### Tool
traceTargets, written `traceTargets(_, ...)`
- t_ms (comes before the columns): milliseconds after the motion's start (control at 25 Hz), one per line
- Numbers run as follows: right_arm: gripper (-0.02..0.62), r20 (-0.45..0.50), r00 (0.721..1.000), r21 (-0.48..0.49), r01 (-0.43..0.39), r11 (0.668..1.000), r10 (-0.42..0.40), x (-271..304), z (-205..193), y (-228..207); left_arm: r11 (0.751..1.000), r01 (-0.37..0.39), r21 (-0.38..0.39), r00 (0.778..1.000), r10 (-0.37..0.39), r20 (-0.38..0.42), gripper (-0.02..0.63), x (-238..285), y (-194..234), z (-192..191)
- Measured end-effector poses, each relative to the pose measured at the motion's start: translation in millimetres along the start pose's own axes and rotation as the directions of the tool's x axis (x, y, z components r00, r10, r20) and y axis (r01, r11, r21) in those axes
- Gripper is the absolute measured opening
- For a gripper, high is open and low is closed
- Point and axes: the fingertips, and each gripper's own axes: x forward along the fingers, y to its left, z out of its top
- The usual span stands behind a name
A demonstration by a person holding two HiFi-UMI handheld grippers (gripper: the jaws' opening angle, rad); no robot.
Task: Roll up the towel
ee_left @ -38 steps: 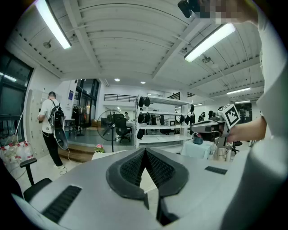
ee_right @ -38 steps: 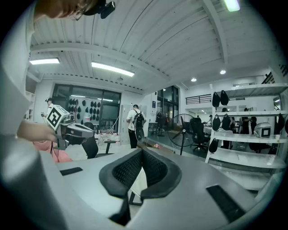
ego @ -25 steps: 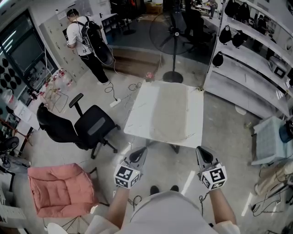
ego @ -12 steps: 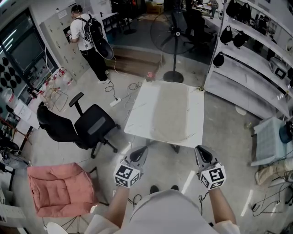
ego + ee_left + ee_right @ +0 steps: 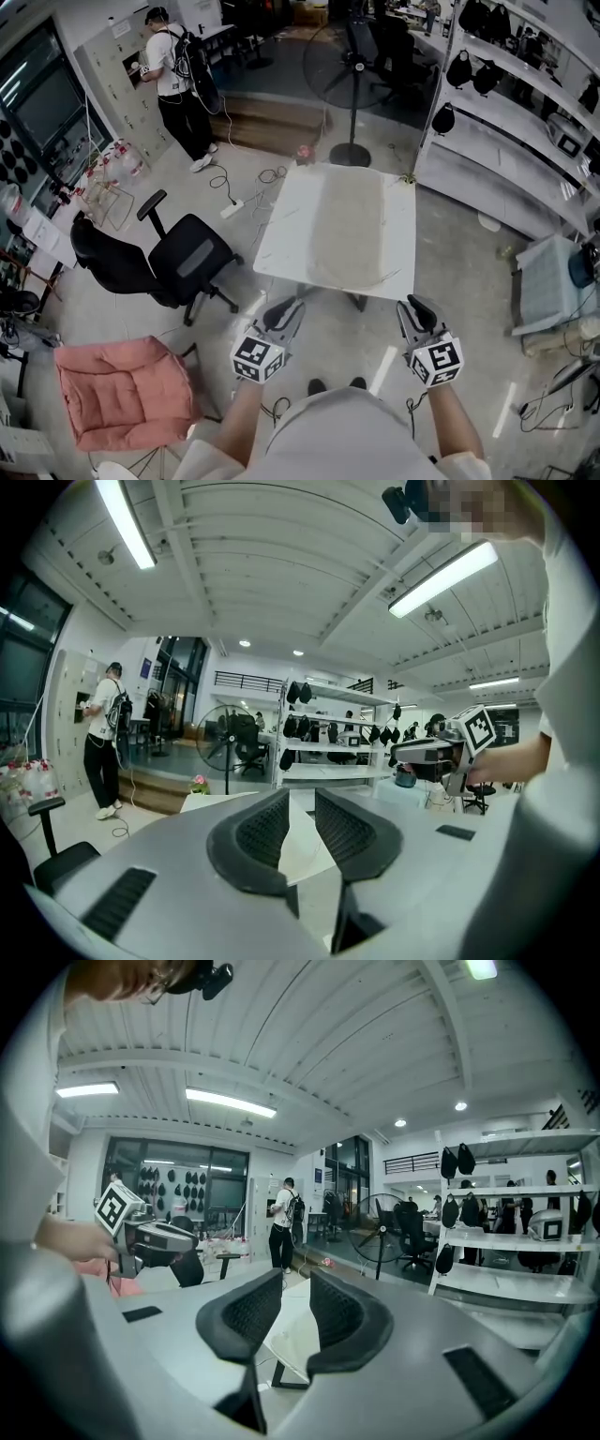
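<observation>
The white square table [image 5: 281, 234] stands on a grey concrete floor [image 5: 450, 272], with bare floor along its near edge and its right side. A black wheeled office chair [image 5: 178, 262] sits near its left edge, a pink padded seat [image 5: 127, 389] lies further back on the left, and a black pedestal fan [image 5: 354, 70] stands just past its far edge. White metal shelving [image 5: 506, 122] runs along the right, apart from the table.

The left gripper [image 5: 286, 309] and the right gripper [image 5: 417, 307] are held side by side just short of the near edge, not yet over the tabletop. Both sets of jaws have just been opening. Each now stands partly apart with a narrow gap and nothing between the pads.

The pale beige towel [image 5: 347, 230] lies flat and unrolled on the table, reaching from the far edge almost to the near one. It sits right of centre, leaving a wider white strip on the left.
</observation>
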Motion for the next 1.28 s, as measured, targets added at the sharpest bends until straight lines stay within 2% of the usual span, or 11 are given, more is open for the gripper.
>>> traceTargets(280, 0.124, -0.018, 1.0, -0.005, 0.014, 1.0, -0.015, 1.7, -6.3, 16.0, 0.999, 0.032, -0.005, 0.999, -0.032, -0.005, 0.146, -11.3, 8.7, -8.4)
traceTargets(760, 0.121, -0.055, 0.998, 0.0, 0.039, 0.999, -0.039, 0.2, -27.0, 36.4, 0.997, 0.078, -0.002, 0.996, -0.078, -0.03, 0.146, -21.0, 12.6, -28.6)
traceTargets(1280, 0.121, -0.092, 0.996, 0.01, 0.018, 1.0, -0.017, 46.6, -41.6, -5.8, 0.997, 0.078, 0.002, 0.995, -0.077, -0.063, 0.143, 31.0, 30.5, -29.9)
